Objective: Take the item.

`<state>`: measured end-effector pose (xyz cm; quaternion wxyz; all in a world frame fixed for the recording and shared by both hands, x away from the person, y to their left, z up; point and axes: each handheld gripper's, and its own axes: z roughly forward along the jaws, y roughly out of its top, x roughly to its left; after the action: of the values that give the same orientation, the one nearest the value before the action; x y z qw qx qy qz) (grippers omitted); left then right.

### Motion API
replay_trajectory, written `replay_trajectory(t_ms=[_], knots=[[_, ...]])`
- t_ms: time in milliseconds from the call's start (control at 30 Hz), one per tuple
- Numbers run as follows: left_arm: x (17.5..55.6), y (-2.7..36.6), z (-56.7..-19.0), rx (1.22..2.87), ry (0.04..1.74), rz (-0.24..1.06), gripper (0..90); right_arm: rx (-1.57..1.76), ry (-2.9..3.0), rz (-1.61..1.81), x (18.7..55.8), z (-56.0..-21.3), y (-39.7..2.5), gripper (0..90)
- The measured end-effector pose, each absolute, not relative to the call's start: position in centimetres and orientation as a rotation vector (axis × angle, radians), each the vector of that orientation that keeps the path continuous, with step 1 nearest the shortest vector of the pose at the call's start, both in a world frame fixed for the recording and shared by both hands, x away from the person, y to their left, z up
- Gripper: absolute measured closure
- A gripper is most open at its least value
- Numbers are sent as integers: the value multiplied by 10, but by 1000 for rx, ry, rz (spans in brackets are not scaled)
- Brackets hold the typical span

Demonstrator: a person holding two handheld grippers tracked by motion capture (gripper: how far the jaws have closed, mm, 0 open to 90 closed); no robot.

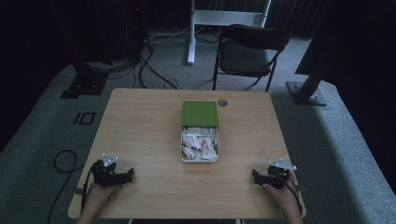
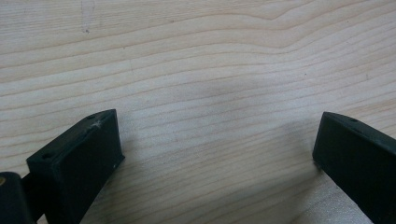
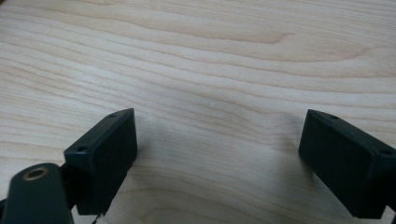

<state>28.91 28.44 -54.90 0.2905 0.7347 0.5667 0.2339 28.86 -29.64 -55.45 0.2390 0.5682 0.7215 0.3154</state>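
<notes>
Table: a light rectangular wooden table (image 1: 140,140) with rounded corners and a wavy grain that runs in long bands across both gripper views; a small round grey disc (image 1: 222,102) is set into its far edge.
Chair: a black folding chair (image 1: 250,53) with a padded seat and thin metal legs stands on grey carpet beyond the table's far edge.
Box: a shallow white rectangular box (image 1: 200,161) sits at the table's middle, well apart from both grippers and between them; its flat green lid (image 1: 200,113) covers the far end.
Contents: crumpled white paper slips (image 1: 200,143) fill the uncovered near part in a loose, jagged heap.
Left gripper: the black hand-held left gripper (image 1: 128,176) rests on the near left corner of the table, grey three-cornered plate on top; in its own view the blocky matte jaws stand wide apart over bare wood, nothing between them.
Right gripper: the black hand-held right gripper (image 1: 255,175) lies at the near right corner, held in a hand (image 1: 282,193); its jaws are likewise spread wide over bare grain.
</notes>
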Motion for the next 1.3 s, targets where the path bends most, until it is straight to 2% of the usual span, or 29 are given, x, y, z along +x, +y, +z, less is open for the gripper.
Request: replay_trajectory(t_ms=[867,1100,1300], knots=[[289,286,-549,1963,1509,622,19,1541,1990,870,290,-554,-297,114],[289,286,-549,1964,1509,622,19,1548,1989,873,293,-553,-292,141],[289,286,-549,1963,1510,622,19,1517,1978,941,297,-539,-280,141]])
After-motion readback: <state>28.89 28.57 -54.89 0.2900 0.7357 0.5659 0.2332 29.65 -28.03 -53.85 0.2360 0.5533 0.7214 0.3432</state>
